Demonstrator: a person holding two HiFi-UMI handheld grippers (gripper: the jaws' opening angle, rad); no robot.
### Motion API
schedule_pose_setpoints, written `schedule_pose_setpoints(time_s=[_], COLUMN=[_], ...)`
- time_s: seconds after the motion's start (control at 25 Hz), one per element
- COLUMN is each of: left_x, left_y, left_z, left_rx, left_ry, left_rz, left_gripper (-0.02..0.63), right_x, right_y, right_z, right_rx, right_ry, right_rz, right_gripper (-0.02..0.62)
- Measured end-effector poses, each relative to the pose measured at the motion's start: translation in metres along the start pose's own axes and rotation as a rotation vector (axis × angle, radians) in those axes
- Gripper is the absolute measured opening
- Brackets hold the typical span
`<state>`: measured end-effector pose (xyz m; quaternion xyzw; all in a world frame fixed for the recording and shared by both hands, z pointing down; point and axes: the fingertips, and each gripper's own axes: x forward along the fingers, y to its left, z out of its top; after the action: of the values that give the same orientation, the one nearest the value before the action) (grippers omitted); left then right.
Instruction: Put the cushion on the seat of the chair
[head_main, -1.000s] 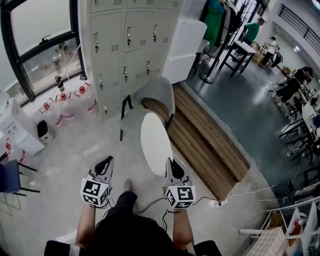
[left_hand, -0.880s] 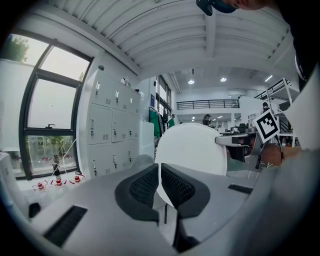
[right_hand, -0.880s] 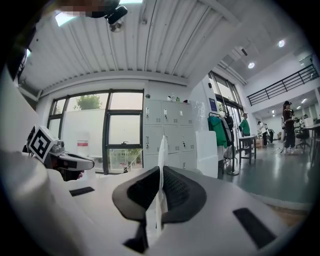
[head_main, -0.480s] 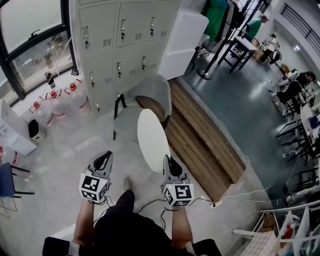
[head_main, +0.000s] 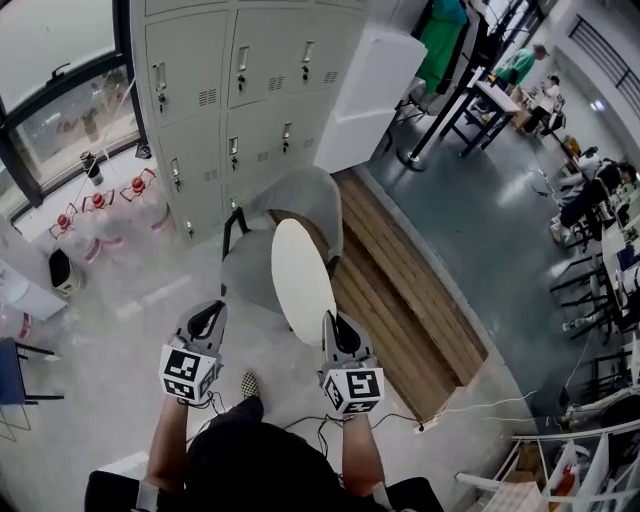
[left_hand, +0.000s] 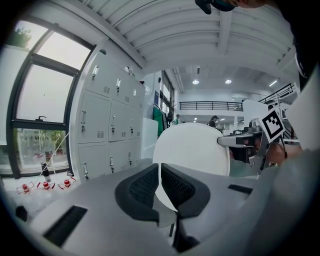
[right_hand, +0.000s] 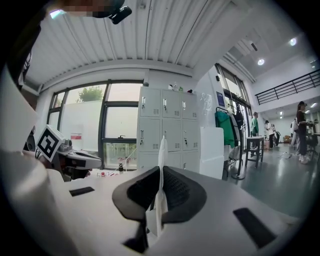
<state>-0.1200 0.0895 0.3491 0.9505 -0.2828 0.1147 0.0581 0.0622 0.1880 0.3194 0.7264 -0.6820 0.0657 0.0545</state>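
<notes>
Cushion (head_main: 303, 280) hung edge-on, pinched in my right hand-held gripper (head_main: 333, 322), long axis pointing ahead toward chair (head_main: 300, 195) seat; left hand-held gripper (head_main: 208, 318) closed, empty.

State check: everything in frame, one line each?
cushion: held on edge in the air, not on the chair
right gripper: jaws shut on cushion's rim
left gripper: jaws shut, empty
chair: upright, visible seat bare
locker doors: closed
</notes>
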Motion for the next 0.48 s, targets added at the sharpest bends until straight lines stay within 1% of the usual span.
schedule_pose_setpoints(time_s=[0.2, 0.48], left_x=[0.030, 0.051], left_y=[0.025, 0.061], left_z=[0.005, -0.001], left_rx=[-0.014, -0.034], left_ry=[-0.007, 0.005], left_rz=[0.028, 0.087], left_gripper=[0.028, 0.028], right_x=[0.043, 0.097], right_y=[-0.011, -0.008], right_z=[0.000, -0.004], right_rx=[0.003, 0.009], right_ry=[0.015, 0.035], right_rz=[0.031, 0.095], right_gripper=[0.038, 0.038])
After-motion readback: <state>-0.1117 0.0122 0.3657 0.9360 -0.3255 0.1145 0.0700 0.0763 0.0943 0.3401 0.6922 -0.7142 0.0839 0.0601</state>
